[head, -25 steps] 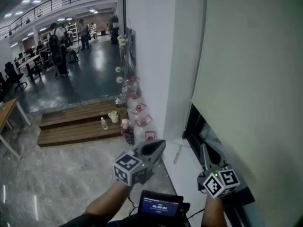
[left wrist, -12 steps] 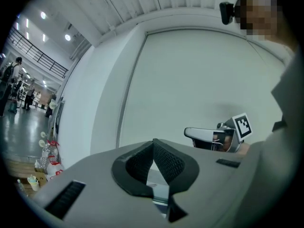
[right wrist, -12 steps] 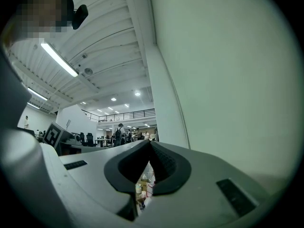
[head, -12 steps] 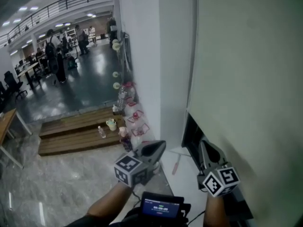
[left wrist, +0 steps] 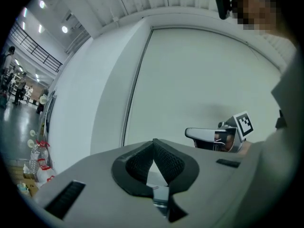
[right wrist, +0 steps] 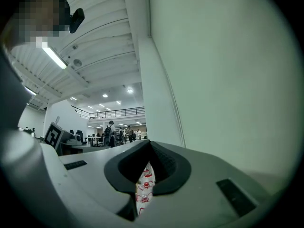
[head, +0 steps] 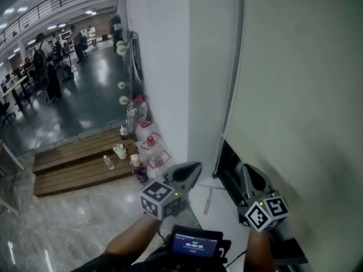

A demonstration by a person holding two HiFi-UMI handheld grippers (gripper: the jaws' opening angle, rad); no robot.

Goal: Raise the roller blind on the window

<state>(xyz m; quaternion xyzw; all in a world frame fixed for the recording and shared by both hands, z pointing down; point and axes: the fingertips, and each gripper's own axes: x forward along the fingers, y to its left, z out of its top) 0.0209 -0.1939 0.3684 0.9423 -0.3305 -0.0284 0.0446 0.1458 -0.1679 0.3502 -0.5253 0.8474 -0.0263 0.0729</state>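
Observation:
The pale roller blind [head: 300, 84] fills the right of the head view, and its bottom edge hangs just above a dark strip of window [head: 226, 166]. A thin cord [head: 233, 78] runs down the blind's left side. My left gripper [head: 194, 168] is held level left of the window, shut and empty. My right gripper [head: 248, 171] is also shut and empty, with its tip just under the blind's lower edge. In the left gripper view my left gripper [left wrist: 153, 144] faces the blind [left wrist: 199, 75]. In the right gripper view my right gripper [right wrist: 148, 146] lies beside the blind [right wrist: 228, 70].
A white sill [head: 227, 222] with a small stick [head: 207, 200] runs below the window. A white pillar [head: 164, 67] stands left of the blind. Low wooden steps [head: 74, 160] on the floor carry bottles and cups. People stand far back in the hall [head: 45, 67].
Both grippers have moved with me toward the window, level and side by side. The blind's lower edge now lies closer over the right gripper. Both pairs of jaws stayed shut.

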